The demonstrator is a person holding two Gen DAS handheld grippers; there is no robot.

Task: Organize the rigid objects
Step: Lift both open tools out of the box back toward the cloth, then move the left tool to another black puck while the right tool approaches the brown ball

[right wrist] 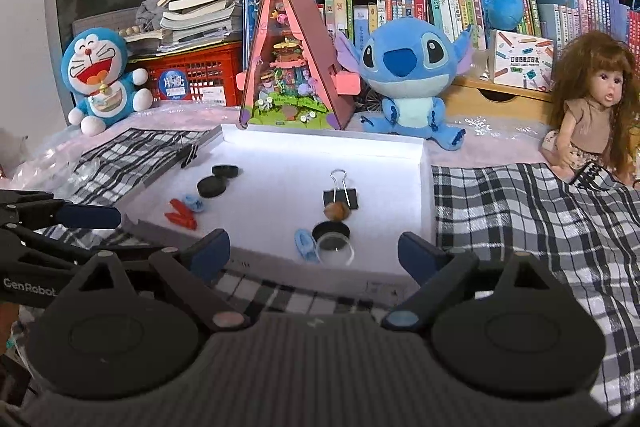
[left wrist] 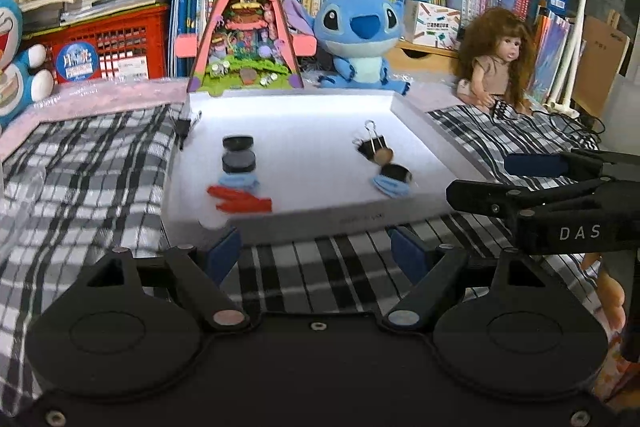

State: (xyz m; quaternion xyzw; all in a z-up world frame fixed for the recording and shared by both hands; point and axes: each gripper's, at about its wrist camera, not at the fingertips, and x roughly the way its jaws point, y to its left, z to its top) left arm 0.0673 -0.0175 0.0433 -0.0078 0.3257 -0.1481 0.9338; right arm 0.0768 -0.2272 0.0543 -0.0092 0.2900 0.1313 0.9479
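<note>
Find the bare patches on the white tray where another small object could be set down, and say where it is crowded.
The white tray is bare down its middle, between the black discs and the binder clip, and along its far edge. It is crowded front-left around the red clip, and front-right around the walnut.

the left gripper (left wrist: 318,249) gaped empty. beyond its fingertips lay the white tray (left wrist: 312,147). red clips (left wrist: 239,199) lay ahead, toward its left finger.

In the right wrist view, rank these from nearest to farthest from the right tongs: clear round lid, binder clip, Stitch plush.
1. Clear round lid, at the white tray's near edge, just ahead of the right tongs.
2. Binder clip, mid-tray.
3. Stitch plush, behind the tray's far wall.
</note>
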